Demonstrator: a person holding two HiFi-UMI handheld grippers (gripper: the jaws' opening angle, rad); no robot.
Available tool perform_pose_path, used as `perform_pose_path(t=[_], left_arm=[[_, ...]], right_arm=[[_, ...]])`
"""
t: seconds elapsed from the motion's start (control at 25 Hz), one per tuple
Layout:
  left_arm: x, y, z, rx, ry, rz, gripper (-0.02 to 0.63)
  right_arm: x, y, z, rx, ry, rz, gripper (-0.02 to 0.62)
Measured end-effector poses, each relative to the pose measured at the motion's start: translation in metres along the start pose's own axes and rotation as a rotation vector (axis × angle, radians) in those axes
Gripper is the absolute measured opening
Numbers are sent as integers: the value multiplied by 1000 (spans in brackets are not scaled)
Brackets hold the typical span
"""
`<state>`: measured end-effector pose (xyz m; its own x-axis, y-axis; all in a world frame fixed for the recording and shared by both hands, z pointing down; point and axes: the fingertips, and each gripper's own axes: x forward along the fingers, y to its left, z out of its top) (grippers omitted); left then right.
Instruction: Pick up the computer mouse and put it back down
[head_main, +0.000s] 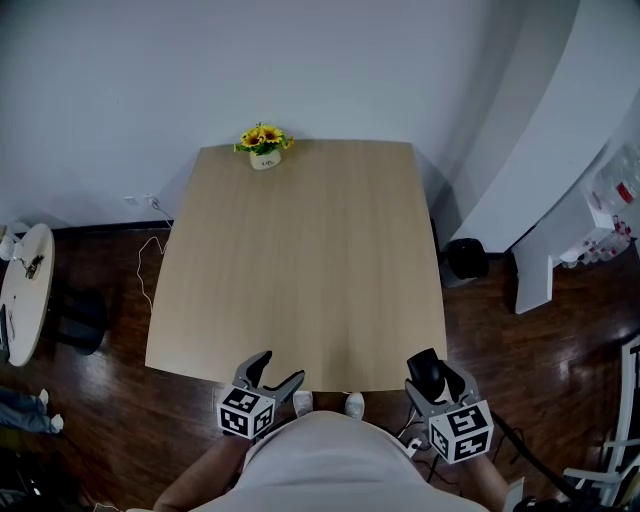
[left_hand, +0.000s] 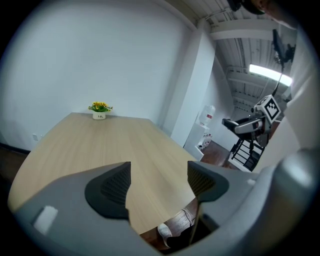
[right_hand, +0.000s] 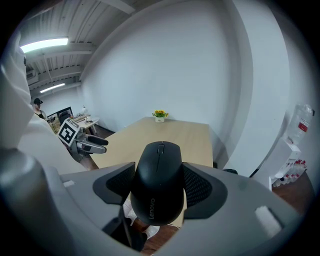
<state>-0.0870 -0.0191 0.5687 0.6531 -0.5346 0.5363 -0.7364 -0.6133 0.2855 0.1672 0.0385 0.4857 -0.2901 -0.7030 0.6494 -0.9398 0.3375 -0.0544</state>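
A black computer mouse (right_hand: 159, 181) sits clamped between the two pads of my right gripper (right_hand: 159, 184), held in the air off the near right corner of the wooden table (head_main: 300, 260). In the head view the same mouse (head_main: 427, 371) pokes out of the right gripper (head_main: 436, 385) just past the table's front edge. My left gripper (head_main: 270, 377) hovers at the near left edge, jaws apart with nothing between them; in its own view the left gripper (left_hand: 157, 182) frames bare tabletop.
A small pot of yellow flowers (head_main: 264, 147) stands at the table's far edge. A round side table (head_main: 22, 290) is at the left, a dark bin (head_main: 466, 258) and white shelving (head_main: 610, 215) at the right. Cables run over the dark wooden floor (head_main: 150, 260).
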Motion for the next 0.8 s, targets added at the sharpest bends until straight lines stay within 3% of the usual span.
perform_pose_path(t=[0.44,0.8], left_arm=[[-3,-5,-8,-5,7,-22,342],[-14,-3,-14,-20,-3,2,341]], right_arm=[[12,-2,-7,2,1,4,296],[113,-34,-51,44,67,52,296]])
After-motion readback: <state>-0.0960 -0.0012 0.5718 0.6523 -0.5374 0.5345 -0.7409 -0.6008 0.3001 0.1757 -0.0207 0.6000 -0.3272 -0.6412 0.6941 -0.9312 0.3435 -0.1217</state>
